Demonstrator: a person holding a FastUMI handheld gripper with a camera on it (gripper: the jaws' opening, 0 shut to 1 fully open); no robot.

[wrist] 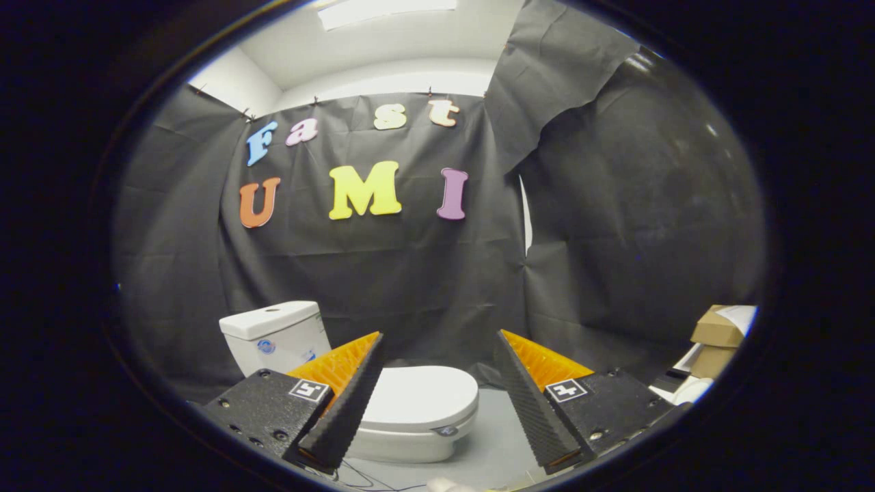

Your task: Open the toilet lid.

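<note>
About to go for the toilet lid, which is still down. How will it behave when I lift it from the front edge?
The toilet lid looks like smooth, glossy hard plastic, so it is probably stiff but slippery. It likely swings up towards the tank rather than lifting free. The gripper is open, short of the lid.

Toilet lid: plain glossy white.
Toilet tank: white, marked with a small blue round sticker.
Gripper: black ridged fingers backed in orange; black bodies tagged with black-and-white square markers.
Floor: flat grey.
Cardboard boxes: brown, topped with white paper.
Booth wall: black cloth.
</note>
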